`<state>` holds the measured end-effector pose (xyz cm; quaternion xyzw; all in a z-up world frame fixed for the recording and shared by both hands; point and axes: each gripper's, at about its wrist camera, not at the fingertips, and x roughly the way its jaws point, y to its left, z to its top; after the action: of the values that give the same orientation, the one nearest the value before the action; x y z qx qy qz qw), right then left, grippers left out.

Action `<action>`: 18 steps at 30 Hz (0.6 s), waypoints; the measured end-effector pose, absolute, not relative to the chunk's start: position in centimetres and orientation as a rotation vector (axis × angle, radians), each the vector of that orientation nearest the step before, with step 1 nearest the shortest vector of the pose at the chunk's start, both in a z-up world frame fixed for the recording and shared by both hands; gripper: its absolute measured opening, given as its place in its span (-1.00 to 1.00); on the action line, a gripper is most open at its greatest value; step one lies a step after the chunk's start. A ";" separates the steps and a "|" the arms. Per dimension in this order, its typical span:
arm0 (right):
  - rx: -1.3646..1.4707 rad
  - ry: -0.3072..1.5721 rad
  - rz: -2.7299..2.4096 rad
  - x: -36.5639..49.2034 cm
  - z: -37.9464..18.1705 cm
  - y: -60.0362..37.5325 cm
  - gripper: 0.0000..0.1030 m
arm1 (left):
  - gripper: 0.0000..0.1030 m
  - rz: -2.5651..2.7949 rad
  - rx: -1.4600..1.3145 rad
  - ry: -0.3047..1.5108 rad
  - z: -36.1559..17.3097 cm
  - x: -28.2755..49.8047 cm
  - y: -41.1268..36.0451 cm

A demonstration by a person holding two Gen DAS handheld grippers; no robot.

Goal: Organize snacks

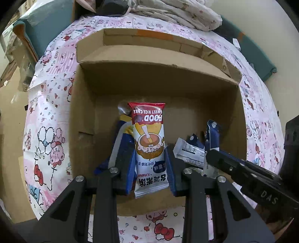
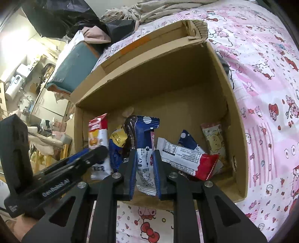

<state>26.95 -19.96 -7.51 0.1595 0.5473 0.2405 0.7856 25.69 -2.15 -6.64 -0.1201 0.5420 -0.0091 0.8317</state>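
My left gripper (image 1: 150,164) is shut on a red and white sweet rice cake packet (image 1: 148,142) and holds it upright over the near part of an open cardboard box (image 1: 158,87). My right gripper (image 2: 144,168) is shut on a blue and white snack packet (image 2: 144,142) and holds it upright inside the same box (image 2: 168,84). In the box lie a white packet with a red end (image 2: 186,158), a yellow cartoon packet (image 2: 214,138), a blue and yellow packet (image 2: 117,144) and a small blue packet (image 2: 187,139). The right gripper shows at the right of the left wrist view (image 1: 243,168).
The box sits on a bed with a pink cartoon sheet (image 2: 265,93). Folded bedding (image 1: 177,13) and dark clothes lie beyond the box. A teal cushion (image 2: 74,65) lies at the bed's left edge, with cluttered furniture past it.
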 end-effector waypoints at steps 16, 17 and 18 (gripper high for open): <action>0.320 1.072 0.435 26.2 -4.4 -21.5 0.55 | 0.37 0.076 -0.190 1.099 -3.2 21.8 -0.8; 0.307 1.045 0.437 25.5 -3.6 -21.6 0.60 | 0.37 0.082 -0.173 1.082 -2.8 21.4 -0.6; 0.297 1.023 0.438 25.0 -3.0 -21.8 0.71 | 0.37 0.088 -0.158 1.061 -2.3 20.7 -0.4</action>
<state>24.98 -21.76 -2.97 0.1406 0.4837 0.2071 0.8387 20.74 -0.37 -2.30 -0.0754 0.5051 0.0421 0.8588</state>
